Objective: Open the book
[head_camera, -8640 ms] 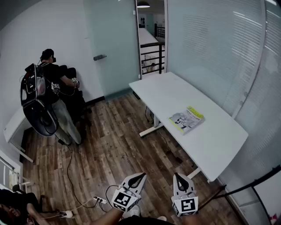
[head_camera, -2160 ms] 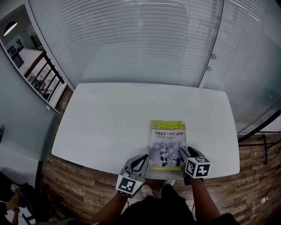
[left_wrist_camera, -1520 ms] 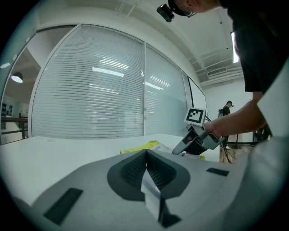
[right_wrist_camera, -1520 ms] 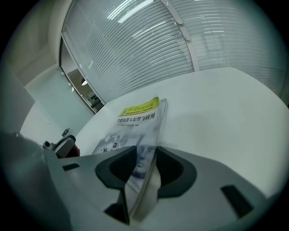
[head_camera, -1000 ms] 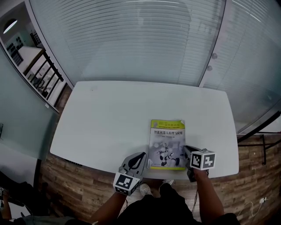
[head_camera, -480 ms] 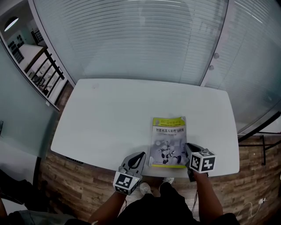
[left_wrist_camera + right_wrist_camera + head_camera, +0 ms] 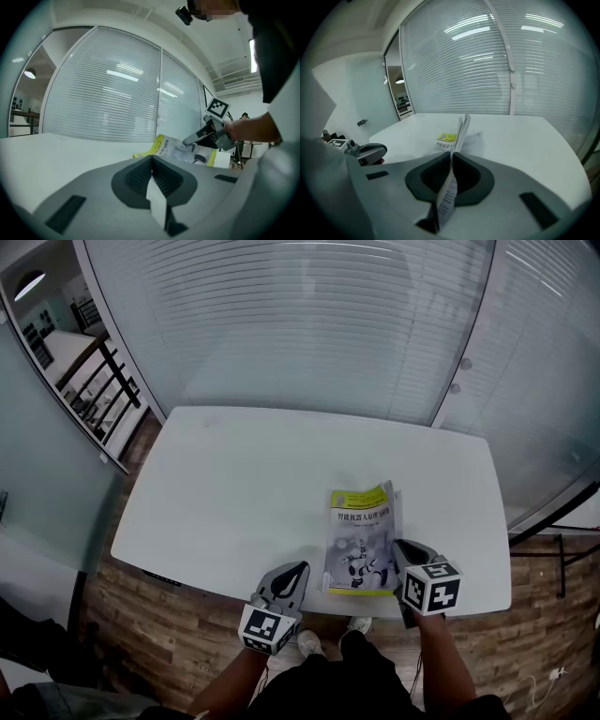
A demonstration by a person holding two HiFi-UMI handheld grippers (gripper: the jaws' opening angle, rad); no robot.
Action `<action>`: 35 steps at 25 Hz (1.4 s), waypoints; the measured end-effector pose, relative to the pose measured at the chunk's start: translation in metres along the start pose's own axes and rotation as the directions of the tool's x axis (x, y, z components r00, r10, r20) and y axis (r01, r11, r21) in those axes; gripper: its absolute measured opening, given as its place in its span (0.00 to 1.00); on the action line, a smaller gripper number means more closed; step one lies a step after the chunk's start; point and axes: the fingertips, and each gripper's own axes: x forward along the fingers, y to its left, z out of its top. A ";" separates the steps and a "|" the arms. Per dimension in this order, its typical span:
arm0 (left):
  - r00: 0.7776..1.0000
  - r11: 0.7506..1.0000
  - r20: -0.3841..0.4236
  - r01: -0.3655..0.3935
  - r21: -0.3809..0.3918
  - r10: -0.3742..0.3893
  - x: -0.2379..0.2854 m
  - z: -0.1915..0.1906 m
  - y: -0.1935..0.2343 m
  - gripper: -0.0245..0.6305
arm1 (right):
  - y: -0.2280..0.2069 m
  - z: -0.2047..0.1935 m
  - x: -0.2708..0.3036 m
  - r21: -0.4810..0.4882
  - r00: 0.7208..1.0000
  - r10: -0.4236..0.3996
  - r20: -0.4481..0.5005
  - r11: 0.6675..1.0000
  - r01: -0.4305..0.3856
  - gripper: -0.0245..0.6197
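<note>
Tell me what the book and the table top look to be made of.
The book: paperback, thin printed paper or card cover, possibly coated; it flexes upward where the right gripper pinches its edge. The table: smooth, uniformly white top with no grain, likely laminate or painted board; which one cannot be told.

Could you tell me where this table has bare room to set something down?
Bare: the table left of the book, and its far strip along the glass wall. Crowded: the near edge, around the book, left hand-held gripper and right hand-held gripper.
</note>
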 end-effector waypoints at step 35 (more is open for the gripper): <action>0.915 0.907 -0.035 -0.404 -0.117 0.402 -0.109 -0.015 0.126 0.06 | 0.263 -0.016 0.084 -0.964 0.996 -0.070 -0.049 0.266 -0.028 0.05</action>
